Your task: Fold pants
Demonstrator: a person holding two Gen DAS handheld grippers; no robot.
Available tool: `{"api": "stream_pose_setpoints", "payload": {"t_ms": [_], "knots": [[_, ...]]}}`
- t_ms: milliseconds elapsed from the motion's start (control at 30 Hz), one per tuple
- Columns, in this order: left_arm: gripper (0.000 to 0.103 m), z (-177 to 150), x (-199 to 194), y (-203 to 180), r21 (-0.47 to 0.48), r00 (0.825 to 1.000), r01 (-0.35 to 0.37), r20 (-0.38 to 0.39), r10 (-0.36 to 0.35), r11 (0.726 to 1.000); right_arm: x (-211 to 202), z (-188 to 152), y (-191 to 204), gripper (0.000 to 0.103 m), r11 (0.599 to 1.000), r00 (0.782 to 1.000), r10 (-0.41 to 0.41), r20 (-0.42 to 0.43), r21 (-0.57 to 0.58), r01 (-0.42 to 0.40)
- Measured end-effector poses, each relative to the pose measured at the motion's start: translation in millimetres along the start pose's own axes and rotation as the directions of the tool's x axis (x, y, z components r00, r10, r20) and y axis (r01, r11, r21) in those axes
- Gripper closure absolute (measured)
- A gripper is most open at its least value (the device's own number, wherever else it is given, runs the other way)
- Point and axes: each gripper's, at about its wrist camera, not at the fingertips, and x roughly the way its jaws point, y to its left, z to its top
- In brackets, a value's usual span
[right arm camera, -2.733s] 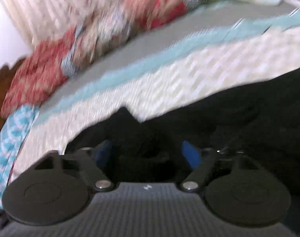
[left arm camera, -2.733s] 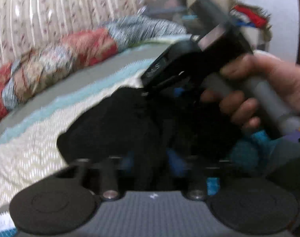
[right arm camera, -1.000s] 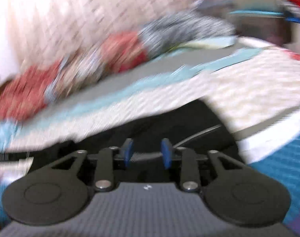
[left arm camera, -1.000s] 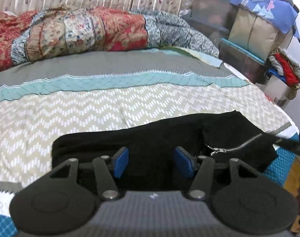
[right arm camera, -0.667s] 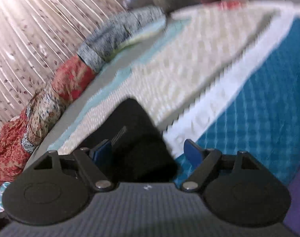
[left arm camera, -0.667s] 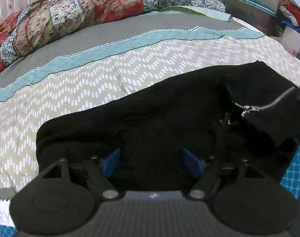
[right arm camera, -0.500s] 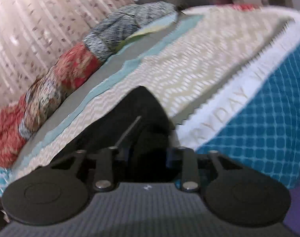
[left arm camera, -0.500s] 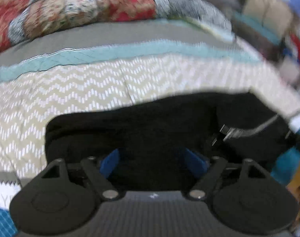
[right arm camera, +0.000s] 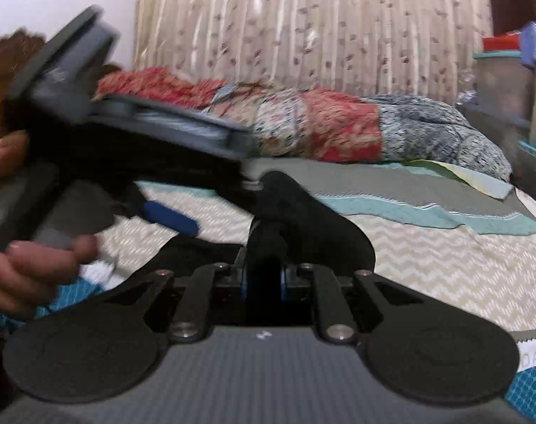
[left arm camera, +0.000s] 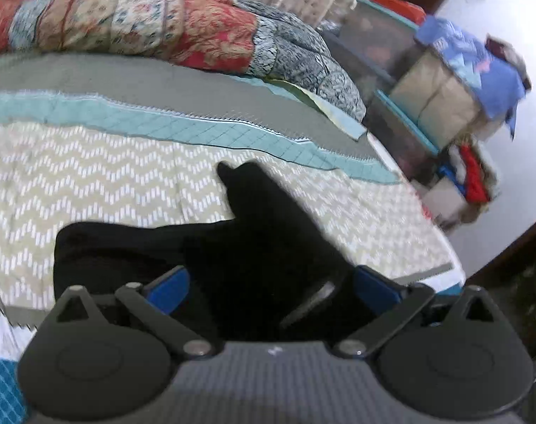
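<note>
Chevron-patterned beige bedspread (left arm camera: 91, 183), black fabric pants (left arm camera: 254, 247) bunched on it.
Your right gripper (right arm camera: 264, 279) clamps a pants fold, pads hidden; your left gripper (left arm camera: 268, 286) gapes around blurred cloth.

Pants (left arm camera: 261, 247): plain black. Bedspread (left arm camera: 102, 180): beige with white chevron dashes at centre left, then a quilted light-blue band and a grey band above it; the lower-left corner is teal with a white grid. Quilt (left arm camera: 155, 24), upper left: red, cream and blue floral patchwork. Curtain (right arm camera: 303, 24), top: cream with small reddish sprigs. Fingers (left arm camera: 167, 288): blue pads on black arms.
</note>
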Motion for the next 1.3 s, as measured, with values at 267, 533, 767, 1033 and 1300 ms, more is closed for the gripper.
{"api": "stream_pose_setpoints", "payload": {"t_ms": [267, 533, 767, 1033, 1300], "knots": [[0.062, -6, -21, 58, -0.189, 0.998, 0.057, 0.023, -0.054, 0.980, 4, 2, 58, 0.086, 0.983, 0.997, 0.073, -0.028, -0.167, -0.077], [0.068, -8, -15, 98, -0.107, 0.984, -0.176, -0.013, 0.175, 0.979, 56, -10, 85, 0.059, 0.949, 0.962, 0.184, -0.201, -0.220, -0.228], [0.019, -33, -28, 130, -0.256, 0.979, -0.194, 0.012, 0.204, 0.947, -2, -5, 22, 0.058, 0.966, 0.964, 0.251, -0.085, -0.038, -0.255], [0.012, -40, -44, 95, -0.179, 0.984, -0.165, 0.043, 0.175, 0.970, -31, -21, -59, 0.071, 0.957, 0.992, 0.102, -0.076, 0.278, -0.077], [0.027, -78, -35, 82, 0.051, 0.957, -0.286, -0.027, 0.287, 0.957, -4, -56, -26, 0.074, 0.979, 0.939, 0.186, -0.289, 0.131, -0.153]]}}
